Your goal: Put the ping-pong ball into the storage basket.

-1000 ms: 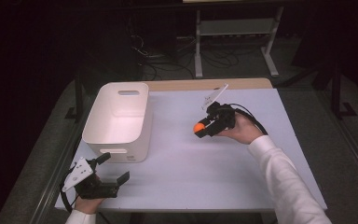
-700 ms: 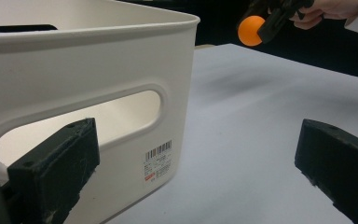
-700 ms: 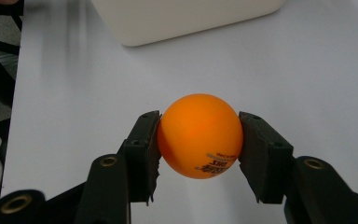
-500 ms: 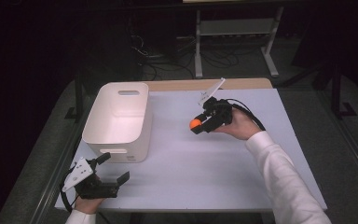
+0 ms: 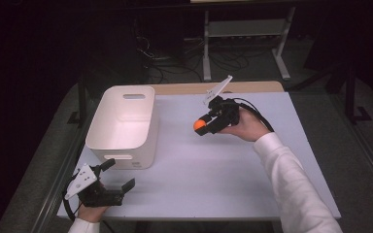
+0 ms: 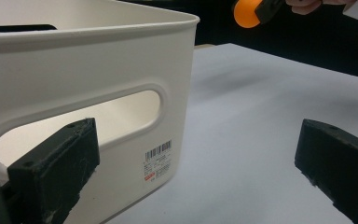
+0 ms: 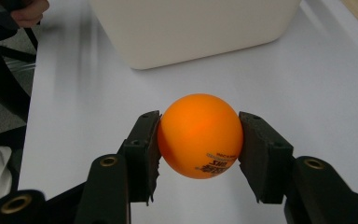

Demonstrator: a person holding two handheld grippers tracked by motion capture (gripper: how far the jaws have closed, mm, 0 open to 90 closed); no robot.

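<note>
- Since the earlier frame, the right gripper (image 5: pixel 205 127) has drifted slightly toward the upper part of the high view, carrying the orange ball (image 5: pixel 200 125) with it; the left gripper (image 5: pixel 118 175) has not shifted.
- Right gripper is clenched on the ball: in the right gripper view both pads press its sides, printed lettering facing down toward the camera (image 7: pixel 200 136).
- Ball sits at centre of the high view, lifted clear of the tabletop (image 5: pixel 213 184).
- White bin (image 5: pixel 124 124) stands left of the ball in the high view, near but apart, its open top facing up.
- Coming move, as I judge it, turns on this: the bin lies straight along the right gripper's pointing direction, so a carry leftward over the rim would put the ball above the opening.
- Bin's long axis runs from the lower edge toward the top of the high view.
- Left gripper rests at lower left, jaws spread and holding nothing, just beside the bin's near end wall with its handle slot (image 6: pixel 81 119).
</note>
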